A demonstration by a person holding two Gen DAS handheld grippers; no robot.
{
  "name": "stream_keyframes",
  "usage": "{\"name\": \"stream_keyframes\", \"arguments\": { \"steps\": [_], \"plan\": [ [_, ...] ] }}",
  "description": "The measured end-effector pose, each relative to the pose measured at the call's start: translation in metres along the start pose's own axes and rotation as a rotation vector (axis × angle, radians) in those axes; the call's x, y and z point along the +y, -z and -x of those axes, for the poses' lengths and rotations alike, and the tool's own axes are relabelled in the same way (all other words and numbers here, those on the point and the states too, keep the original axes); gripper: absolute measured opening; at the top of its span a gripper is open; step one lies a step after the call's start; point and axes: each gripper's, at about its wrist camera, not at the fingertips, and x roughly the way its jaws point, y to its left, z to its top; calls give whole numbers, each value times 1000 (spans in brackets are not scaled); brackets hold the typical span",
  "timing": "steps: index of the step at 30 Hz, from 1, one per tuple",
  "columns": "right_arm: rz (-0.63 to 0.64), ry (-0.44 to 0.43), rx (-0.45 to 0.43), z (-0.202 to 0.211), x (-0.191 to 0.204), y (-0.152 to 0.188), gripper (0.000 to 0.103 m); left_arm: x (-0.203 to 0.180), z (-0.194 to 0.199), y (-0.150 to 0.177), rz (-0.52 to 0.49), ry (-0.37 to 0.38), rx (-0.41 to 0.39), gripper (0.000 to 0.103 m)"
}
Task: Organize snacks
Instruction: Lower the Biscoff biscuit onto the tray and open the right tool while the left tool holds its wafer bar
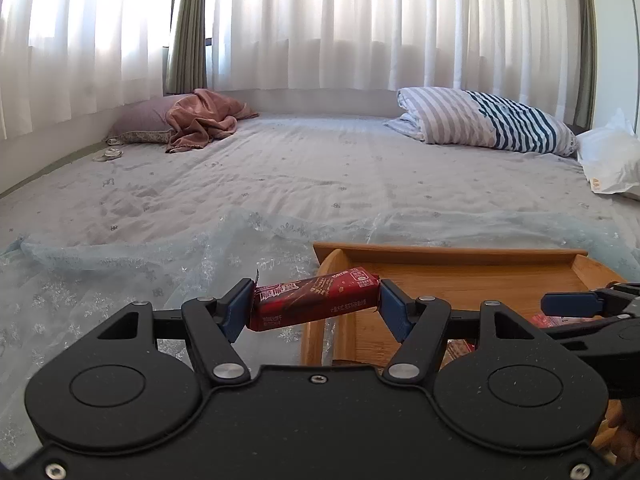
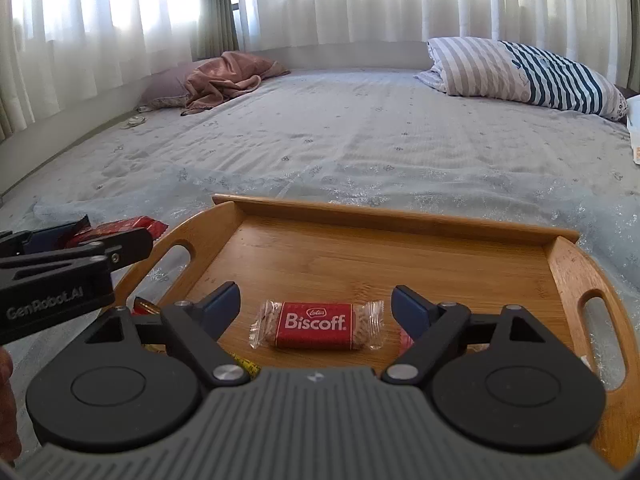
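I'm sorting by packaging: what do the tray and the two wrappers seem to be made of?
Tray: looks like bamboo or light wood, smooth satin finish, visible grain strips. Biscoff: clear glossy plastic film with crinkled ends and a red label. Red bar in the left gripper: glossy printed film, possibly foil-lined.

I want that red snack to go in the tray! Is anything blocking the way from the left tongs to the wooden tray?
Nothing visible blocks it. The left tongs hold the red snack bar right at the wooden tray, over its near-left edge. The right tongs hang open over a Biscoff cookie farther right.
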Motion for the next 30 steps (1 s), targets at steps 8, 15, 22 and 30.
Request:
{"name": "stream_keyframes", "arguments": {
  "steps": [8,15,22,30],
  "plan": [
    [85,21,-62,43,0,14,103,-20,-14,0,-38,74,47,65],
    [55,8,-55,57,-13,24,103,-43,-33,10,-132,82,106,65],
    [80,-2,-24,60,-16,33,103,-53,-43,20,-172,68,135,66],
    [84,0,-16,67,-17,37,103,-56,-40,21,-174,77,128,69]
  ]
}}
